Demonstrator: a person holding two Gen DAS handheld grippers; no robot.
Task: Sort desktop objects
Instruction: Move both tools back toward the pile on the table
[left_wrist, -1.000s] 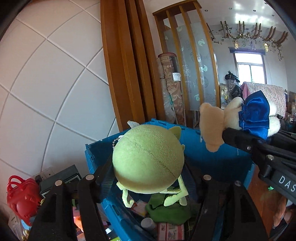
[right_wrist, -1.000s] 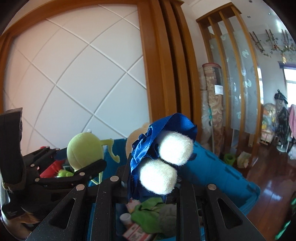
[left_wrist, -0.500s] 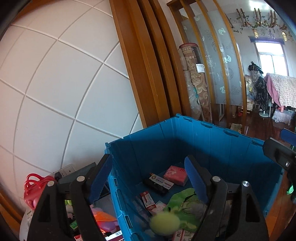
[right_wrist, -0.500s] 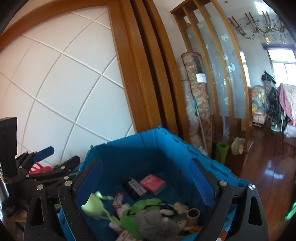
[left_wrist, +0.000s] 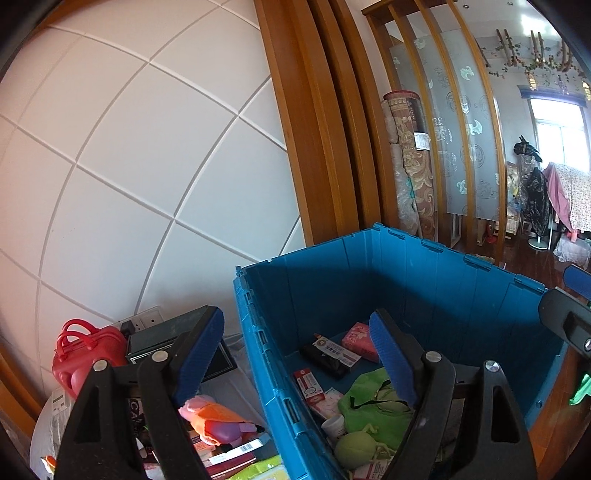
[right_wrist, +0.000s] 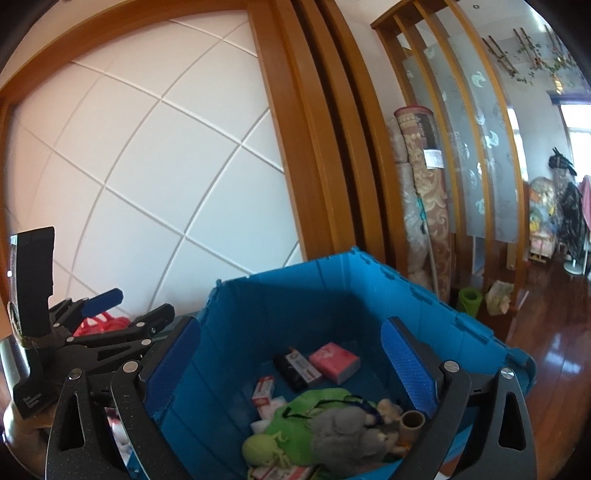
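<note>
Left gripper (left_wrist: 295, 354) wide open, nothing btwn its fingers, straddling the blue crate (left_wrist: 424, 273) wall. Right gripper (right_wrist: 291, 354) also wide open, empty, over the crate. Green plush (right_wrist: 262, 448) lies inside w/ grey plush (right_wrist: 347, 428), pink box (right_wrist: 334, 360). Only left view shows the desk side: red bag (left_wrist: 85, 354), pink-orange toy (left_wrist: 216, 419).

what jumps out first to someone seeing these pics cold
The big blue crate fills the lower middle of both views, with a round green plush, a grey plush and a pink box on its floor. Both grippers, the left gripper and right gripper, hang wide open above it. Left of the crate sits a red toy bag.
</note>
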